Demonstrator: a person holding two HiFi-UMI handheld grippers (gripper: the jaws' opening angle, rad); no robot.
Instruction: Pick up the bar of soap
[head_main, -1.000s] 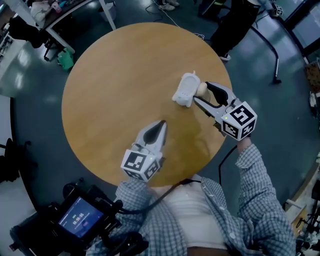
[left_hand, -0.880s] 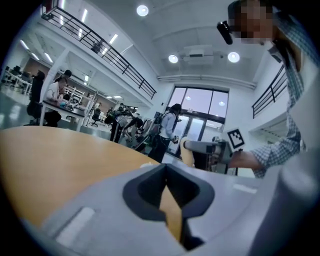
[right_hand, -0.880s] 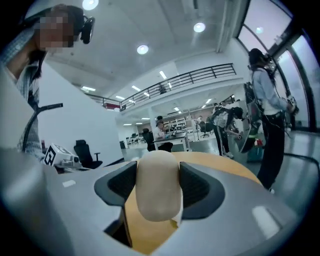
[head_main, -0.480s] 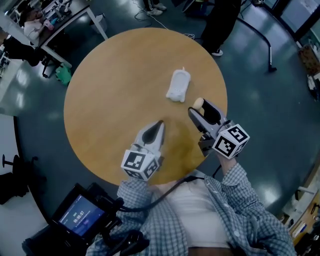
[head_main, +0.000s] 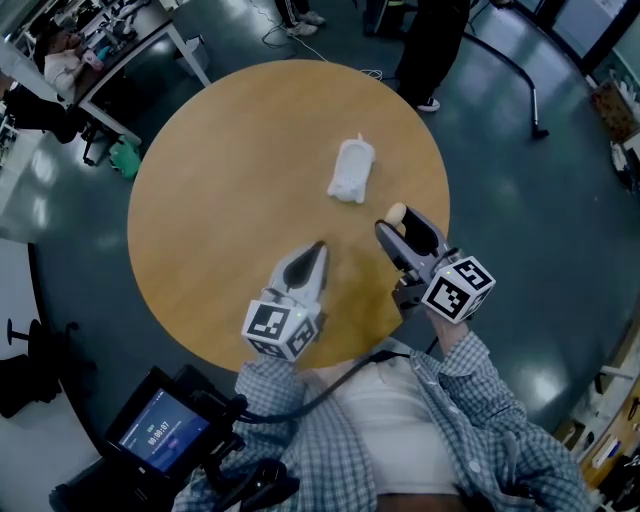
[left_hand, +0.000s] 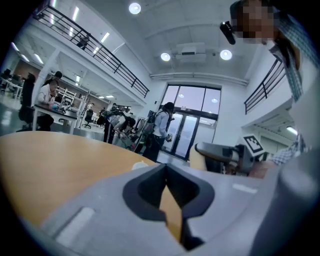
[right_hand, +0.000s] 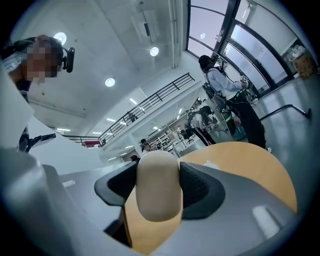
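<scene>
A beige oval bar of soap (head_main: 396, 212) is clamped between the jaws of my right gripper (head_main: 397, 222), over the right part of the round wooden table (head_main: 220, 160). In the right gripper view the soap (right_hand: 159, 186) fills the gap between both dark pads. A white soap dish (head_main: 349, 170) lies on the table beyond it, apart from the gripper. My left gripper (head_main: 318, 248) rests near the table's front with its jaws closed together and nothing in them. The left gripper view shows its shut tips (left_hand: 167, 169) and the right gripper (left_hand: 225, 154) off to the right.
A person in dark trousers (head_main: 430, 50) stands past the table's far edge. A desk (head_main: 150, 30) is at the upper left. A device with a lit screen (head_main: 160, 435) hangs at the lower left. The dark floor surrounds the table.
My right gripper has drawn back from the white dish toward the table's near right side, carrying the soap and rolling as it went. The left gripper has stayed where it was.
</scene>
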